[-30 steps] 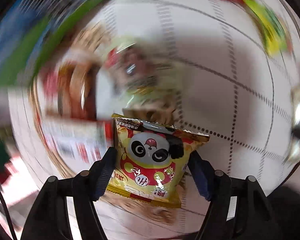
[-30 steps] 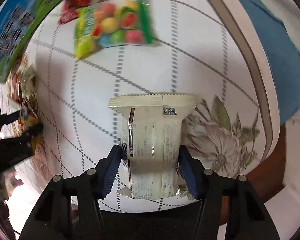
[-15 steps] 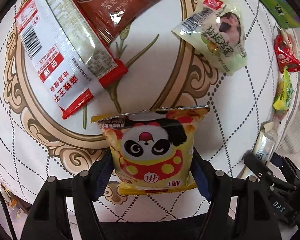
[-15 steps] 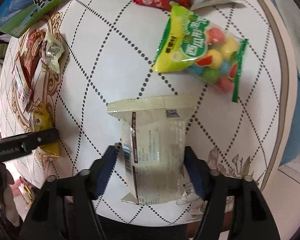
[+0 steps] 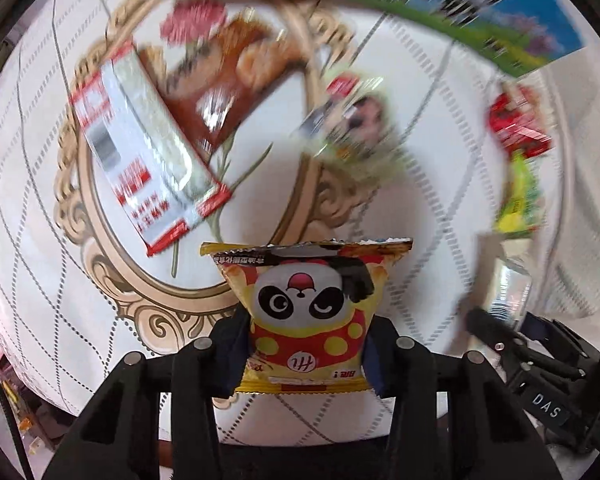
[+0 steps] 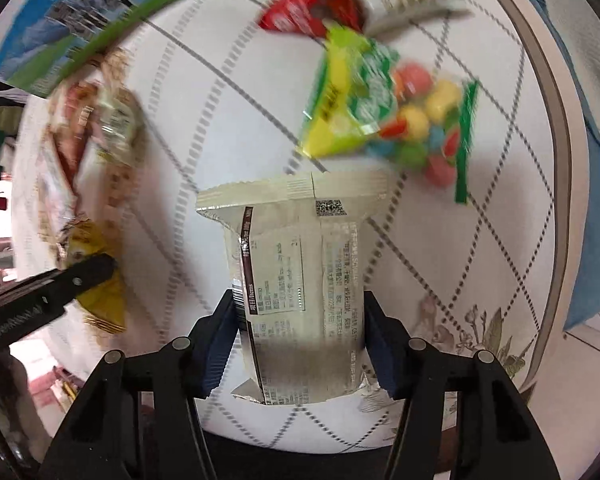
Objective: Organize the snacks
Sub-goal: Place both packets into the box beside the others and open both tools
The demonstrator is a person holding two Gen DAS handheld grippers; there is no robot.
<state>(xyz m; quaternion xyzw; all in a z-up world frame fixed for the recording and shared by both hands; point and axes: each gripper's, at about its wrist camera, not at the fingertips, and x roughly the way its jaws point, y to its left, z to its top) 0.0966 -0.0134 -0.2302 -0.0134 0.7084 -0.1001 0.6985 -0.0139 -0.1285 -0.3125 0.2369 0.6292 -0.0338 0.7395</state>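
Observation:
My left gripper point(image 5: 306, 352) points down over the table and its jaws are closing on a yellow panda snack bag point(image 5: 308, 304). The pads pinch the bag's lower half and hold it off the tablecloth. My right gripper point(image 6: 300, 340) is closing its jaws too, and the pads squeeze a cream packet point(image 6: 296, 264) with printed text, back side up. From the right wrist view, the left gripper's finger point(image 6: 60, 284) shows at the left edge with the yellow bag point(image 6: 100, 304).
On the patterned tablecloth point(image 5: 400, 208) lie a red-and-white packet point(image 5: 148, 168), a brown packet point(image 5: 228, 80) and a pale green packet point(image 5: 356, 120). A candy bag point(image 6: 392, 120) and a red packet point(image 6: 312, 4) lie further right. A green-and-blue box point(image 5: 420, 0) runs along the far side. The table's rim point(image 6: 560, 120) curves at right.
Both pairs of jaws have drawn in, so each packet is pinched narrower than half a second ago. Both grippers have risen and rolled, and the table below is blurred.

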